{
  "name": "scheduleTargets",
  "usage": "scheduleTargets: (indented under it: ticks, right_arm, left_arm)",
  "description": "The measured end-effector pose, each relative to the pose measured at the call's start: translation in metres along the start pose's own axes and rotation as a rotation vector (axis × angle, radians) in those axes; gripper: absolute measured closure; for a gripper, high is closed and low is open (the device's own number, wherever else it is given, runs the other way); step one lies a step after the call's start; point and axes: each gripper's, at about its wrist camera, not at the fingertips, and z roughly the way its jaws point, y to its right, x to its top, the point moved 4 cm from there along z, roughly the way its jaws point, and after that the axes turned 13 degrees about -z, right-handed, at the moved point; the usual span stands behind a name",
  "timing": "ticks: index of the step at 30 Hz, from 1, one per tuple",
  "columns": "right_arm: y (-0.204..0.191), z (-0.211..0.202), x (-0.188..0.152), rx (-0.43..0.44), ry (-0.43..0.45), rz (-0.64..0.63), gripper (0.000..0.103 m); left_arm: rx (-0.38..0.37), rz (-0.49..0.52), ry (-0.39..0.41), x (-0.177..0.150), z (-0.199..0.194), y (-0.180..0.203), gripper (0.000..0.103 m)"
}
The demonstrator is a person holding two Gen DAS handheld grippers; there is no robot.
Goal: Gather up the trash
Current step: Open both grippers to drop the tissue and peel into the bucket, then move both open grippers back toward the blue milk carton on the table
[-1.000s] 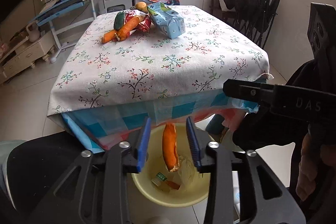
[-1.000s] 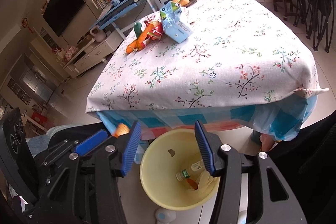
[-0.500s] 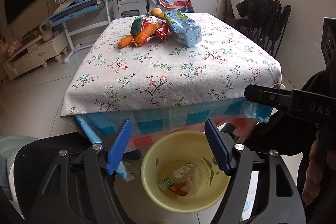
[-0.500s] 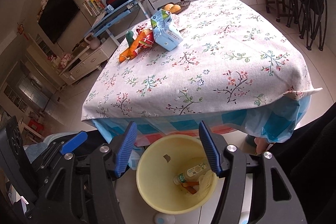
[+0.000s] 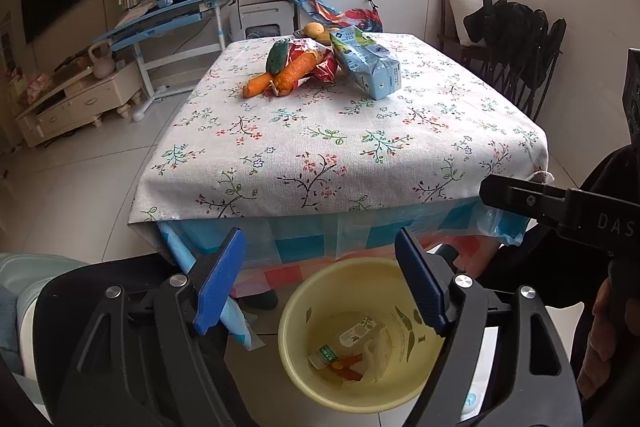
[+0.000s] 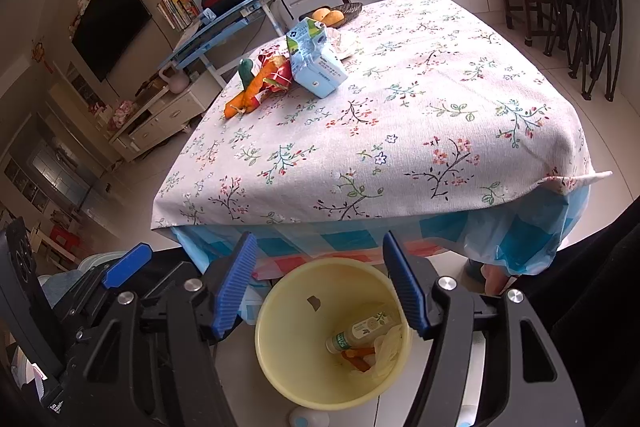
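Jaws of your left gripper [image 5: 320,283] wide, just been opening, nothing between them. Your right gripper [image 6: 320,283] likewise: jaws apart, just been opening, empty. Yellow bin [image 5: 362,335] sits below and just beyond both jaw pairs, bottle [image 6: 360,329] and carrot piece [image 5: 346,367] inside. Carrots [image 5: 286,75], wrapper, carton [image 5: 368,63] far ahead on table [image 5: 360,147].

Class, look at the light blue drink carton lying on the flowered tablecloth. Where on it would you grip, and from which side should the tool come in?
Grip the drink carton across its two broad flat sides, near the square bottom end, probably coming in from the near table edge and above. It lies tilted, its crumpled top resting toward the red wrapper and carrots, so the bottom end facing us is free and firm.
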Motion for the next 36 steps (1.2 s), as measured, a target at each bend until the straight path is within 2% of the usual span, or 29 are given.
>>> scheduleTargets:
  ticks: [13,23,36]
  right_arm:
    - [-0.007,-0.002,0.004,-0.016,0.016,-0.038,0.037]
    - [-0.016,-0.001,0.021,-0.056,0.062,-0.115,0.035]
    - [-0.02,0.017,0.046,-0.068,0.081,-0.151,0.032]
  left_arm:
    - [0.016,-0.032,0.039,0.007,-0.004,-0.008,0.024]
    - [0.036,-0.07,0.091,0.034,0.007,-0.02,0.021]
    - [0.052,-0.133,0.11,0.067,0.035,-0.039,0.019]
